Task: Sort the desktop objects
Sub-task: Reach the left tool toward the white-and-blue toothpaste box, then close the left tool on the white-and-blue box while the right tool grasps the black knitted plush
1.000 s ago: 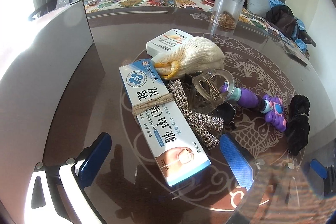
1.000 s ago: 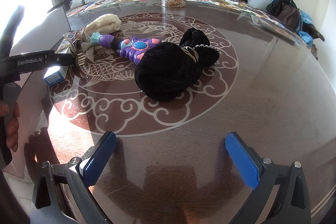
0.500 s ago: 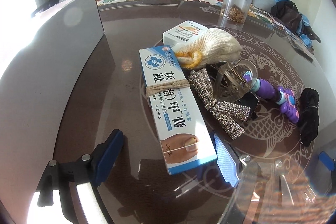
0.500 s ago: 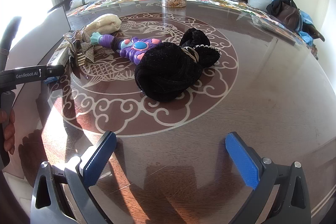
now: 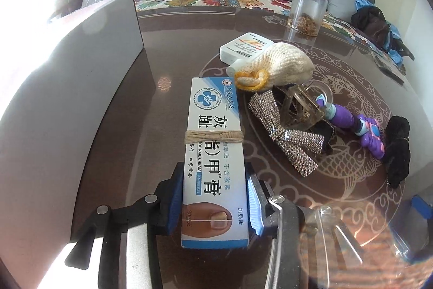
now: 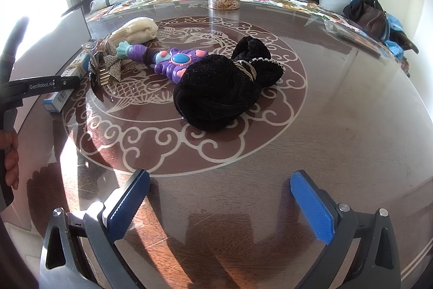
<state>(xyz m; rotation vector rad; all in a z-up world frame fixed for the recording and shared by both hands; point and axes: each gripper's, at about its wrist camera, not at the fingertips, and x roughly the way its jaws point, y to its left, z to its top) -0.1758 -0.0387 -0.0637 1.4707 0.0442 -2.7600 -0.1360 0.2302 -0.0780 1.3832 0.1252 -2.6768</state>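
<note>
The left gripper [image 5: 215,210] is closed on the near end of the box [image 5: 213,151], its blue pads [image 5: 176,203] pressed against both long sides. The box, white and blue with a twine band around its middle, lies on the table [image 5: 167,50] left of the round inlay, its far end pointing toward the table's far edge. Only the left wrist view shows this grip head-on; the right wrist view shows just the box end [image 6: 58,99] poking out beneath the black arm of the left gripper [image 6: 40,85], near the table's left edge.

The right gripper [image 6: 219,205] hangs wide open over the near edge of the table [image 6: 338,113], nothing between its pads.

Just right of the box in the left view lie a rhinestone bow [image 5: 286,132], a clear hair claw [image 5: 305,110], a purple toy [image 5: 362,126] and a black scrunchie [image 5: 397,151]. A cream knit pouch [image 5: 281,67] touches the box's far right corner, with a white bottle [image 5: 245,48] behind it; the right view hides that bottle. A clear jar [image 5: 308,10] stands near the far edge. The right view shows the scrunchie [image 6: 224,91] large at the inlay's middle, the toy [image 6: 167,60] touching its left side, the pouch [image 6: 138,30] farther left.
</note>
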